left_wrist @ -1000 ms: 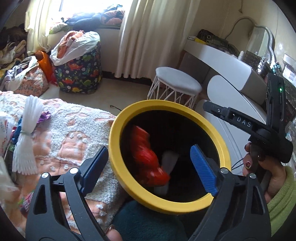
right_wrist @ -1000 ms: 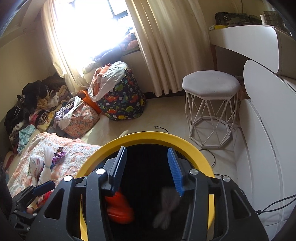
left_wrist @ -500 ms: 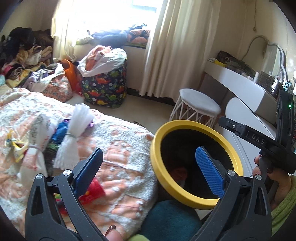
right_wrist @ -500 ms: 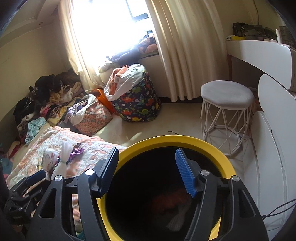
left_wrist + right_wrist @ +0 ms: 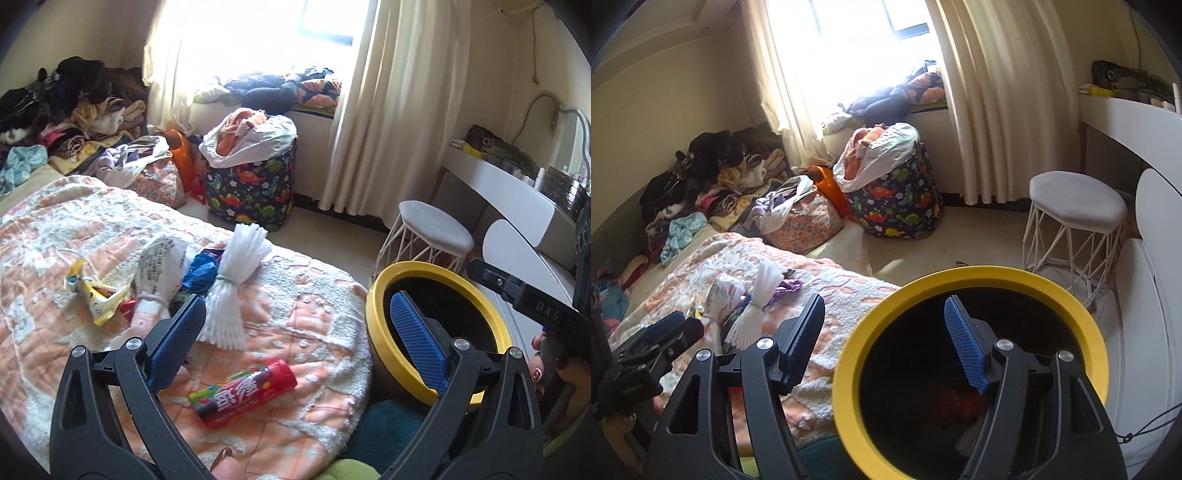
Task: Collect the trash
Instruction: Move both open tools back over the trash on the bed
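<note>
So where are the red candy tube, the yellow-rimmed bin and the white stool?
red candy tube (image 5: 243,392), left wrist view, label middle
yellow-rimmed bin (image 5: 964,277), right wrist view, far rim
white stool (image 5: 1076,201), right wrist view, seat top

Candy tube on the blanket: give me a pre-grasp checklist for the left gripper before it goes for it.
1. Left gripper open and empty: ok; it has just been opening, nothing between the fingers.
2. Candy tube in view, lying flat on the blanket: ok.
3. Tube apart from other litter: ok; the white foam net lies apart from it.
4. Yellow-rimmed bin upright with its mouth unblocked: ok.
5. Right gripper out of the way: ok; open and empty, over the bin rim.
6. Tube empty or full: cannot tell.
</note>
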`<state>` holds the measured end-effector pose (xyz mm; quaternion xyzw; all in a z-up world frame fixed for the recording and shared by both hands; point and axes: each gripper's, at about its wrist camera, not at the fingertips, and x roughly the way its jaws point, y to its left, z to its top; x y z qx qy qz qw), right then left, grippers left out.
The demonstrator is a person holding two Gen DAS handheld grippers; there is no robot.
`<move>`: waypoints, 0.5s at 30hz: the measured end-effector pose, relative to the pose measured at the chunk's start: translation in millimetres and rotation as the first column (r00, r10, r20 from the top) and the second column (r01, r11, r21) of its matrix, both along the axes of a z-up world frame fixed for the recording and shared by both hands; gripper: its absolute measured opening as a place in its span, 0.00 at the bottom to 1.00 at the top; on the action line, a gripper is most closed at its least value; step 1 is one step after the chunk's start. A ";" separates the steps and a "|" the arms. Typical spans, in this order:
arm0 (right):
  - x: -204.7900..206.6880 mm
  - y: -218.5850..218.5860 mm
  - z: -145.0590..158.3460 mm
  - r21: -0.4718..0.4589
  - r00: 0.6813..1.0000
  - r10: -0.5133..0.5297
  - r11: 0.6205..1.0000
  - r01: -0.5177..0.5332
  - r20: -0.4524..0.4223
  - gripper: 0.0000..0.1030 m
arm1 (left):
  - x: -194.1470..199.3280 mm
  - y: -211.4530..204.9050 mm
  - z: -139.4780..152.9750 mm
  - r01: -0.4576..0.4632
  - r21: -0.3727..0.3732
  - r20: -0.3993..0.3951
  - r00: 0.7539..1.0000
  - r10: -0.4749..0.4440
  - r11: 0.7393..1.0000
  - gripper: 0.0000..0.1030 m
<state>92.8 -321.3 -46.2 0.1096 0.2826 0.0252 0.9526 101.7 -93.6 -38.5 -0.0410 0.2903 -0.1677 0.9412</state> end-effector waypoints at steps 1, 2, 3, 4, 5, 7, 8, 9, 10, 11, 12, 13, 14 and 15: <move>-0.2 3.3 0.5 -0.002 1.000 0.007 1.000 -0.007 0.000 0.63 | 0.3 3.3 0.2 -0.006 -0.003 -0.001 1.000 0.006 1.000 0.89; -0.6 6.4 1.0 -0.004 1.000 0.014 1.000 -0.014 0.001 0.63 | -0.8 5.1 -0.2 -0.012 -0.005 -0.001 1.000 0.012 1.000 0.89; -0.7 10.2 1.4 -0.005 1.000 0.023 1.000 -0.023 0.000 0.64 | -0.9 8.1 0.2 -0.019 -0.007 0.001 1.000 0.019 1.000 0.89; -1.0 13.6 1.5 -0.007 1.000 0.031 1.000 -0.031 0.000 0.64 | -0.9 11.0 0.5 -0.024 -0.009 0.002 1.000 0.025 1.000 0.89; -1.2 17.2 1.6 -0.010 0.999 0.039 0.999 -0.039 -0.001 0.64 | -0.8 13.7 0.0 -0.030 -0.011 0.003 1.000 0.030 1.000 0.89; -2.7 24.3 1.4 -0.013 0.998 0.057 0.998 -0.057 -0.004 0.65 | -0.7 20.0 0.3 -0.044 -0.015 0.004 0.999 0.044 0.999 0.89; -2.9 28.3 1.3 -0.015 0.998 0.067 0.998 -0.067 -0.006 0.65 | -0.4 22.7 0.3 -0.051 -0.020 0.002 0.999 0.051 0.999 0.89; -3.8 31.5 1.3 -0.017 0.997 0.075 0.997 -0.075 -0.008 0.65 | -0.3 25.9 0.2 -0.058 -0.024 0.001 0.998 0.058 0.998 0.89; -4.0 35.4 0.9 -0.020 0.996 0.085 0.996 -0.085 -0.011 0.65 | -0.1 29.0 0.4 -0.067 -0.027 0.001 0.998 0.067 0.997 0.89; -4.2 39.1 0.4 -0.022 0.996 0.094 0.995 -0.094 -0.013 0.65 | 0.0 32.3 0.3 -0.074 -0.028 0.001 0.997 0.074 0.997 0.89; -4.3 43.2 -0.1 -0.023 0.995 0.103 0.994 -0.104 -0.016 0.65 | 0.3 35.1 0.2 -0.081 -0.029 0.000 0.997 0.081 0.996 0.89; -4.1 46.0 -0.5 -0.025 0.994 0.112 0.993 -0.113 -0.019 0.66 | 1.0 38.4 0.1 -0.089 -0.031 0.000 0.996 0.089 0.996 0.89; -4.3 49.8 -1.1 -0.027 0.992 0.121 0.992 -0.121 -0.022 0.66 | 2.5 41.6 -0.3 -0.096 -0.033 -0.002 0.995 0.096 0.995 0.89; -4.5 53.8 -1.6 -0.029 0.991 0.128 0.991 -0.129 -0.025 0.66 | 3.1 44.8 -0.7 -0.104 -0.036 -0.003 0.995 0.104 0.994 0.89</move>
